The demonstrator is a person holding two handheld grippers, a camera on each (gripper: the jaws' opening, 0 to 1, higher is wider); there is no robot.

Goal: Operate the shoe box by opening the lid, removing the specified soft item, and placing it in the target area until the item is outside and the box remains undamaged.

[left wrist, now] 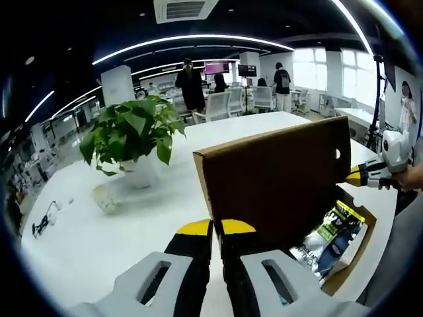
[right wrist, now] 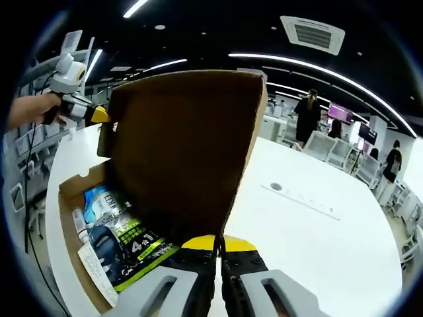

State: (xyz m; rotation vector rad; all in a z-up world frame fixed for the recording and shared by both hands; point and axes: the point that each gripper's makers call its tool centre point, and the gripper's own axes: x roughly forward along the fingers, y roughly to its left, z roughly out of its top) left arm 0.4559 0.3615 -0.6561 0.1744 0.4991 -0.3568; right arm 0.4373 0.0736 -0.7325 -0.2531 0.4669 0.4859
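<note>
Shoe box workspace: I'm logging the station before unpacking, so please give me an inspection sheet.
Surface: white table, no spills seen.
Job's things: brown cardboard shoe box open, its brown cardboard lid raised; plastic-wrapped pack with green-black label inside.
Clutter: green potted plant in white pot.
Grippers: left tool and right tool each closed on a lid edge.
Cables: black cable near the table's edge.
Surroundings: open office, white chairs, person in black standing.
</note>
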